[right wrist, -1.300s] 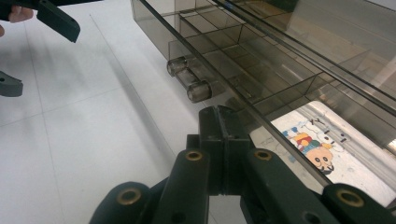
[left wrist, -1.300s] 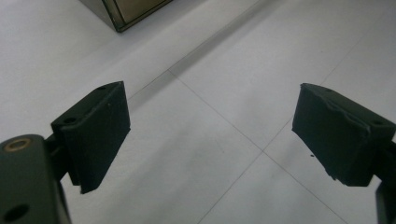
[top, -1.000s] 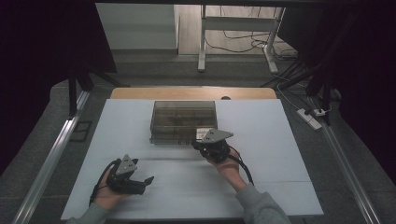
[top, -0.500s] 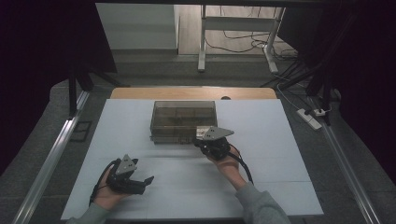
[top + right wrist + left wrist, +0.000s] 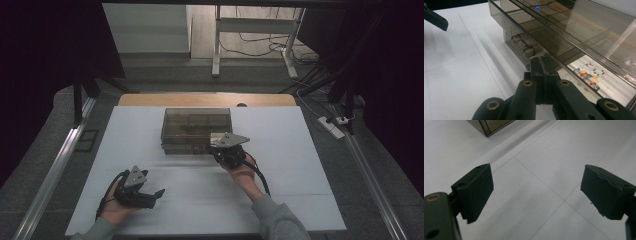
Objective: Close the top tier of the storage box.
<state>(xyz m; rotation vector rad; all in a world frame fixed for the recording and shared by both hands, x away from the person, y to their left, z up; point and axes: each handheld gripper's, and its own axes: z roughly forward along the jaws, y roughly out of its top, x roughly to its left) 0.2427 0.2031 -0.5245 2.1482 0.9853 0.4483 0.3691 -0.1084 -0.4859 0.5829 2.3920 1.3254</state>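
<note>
Two claws over the white desk (image 5: 300,165). Right claw (image 5: 541,65) has its jaws pressed together, tips at the front edge of the smoky clear compartment box (image 5: 196,129), mid-desk toward its far side. Left claw (image 5: 536,192) gapes wide above bare desk, well apart from the box.

a flat white tabletop (image 5: 300,150) with thin seam lines lies over a tan wooden board (image 5: 150,99). beyond, a white power strip (image 5: 334,126) and black cables (image 5: 250,42) lie on the floor near white metal table legs (image 5: 216,45).
</note>
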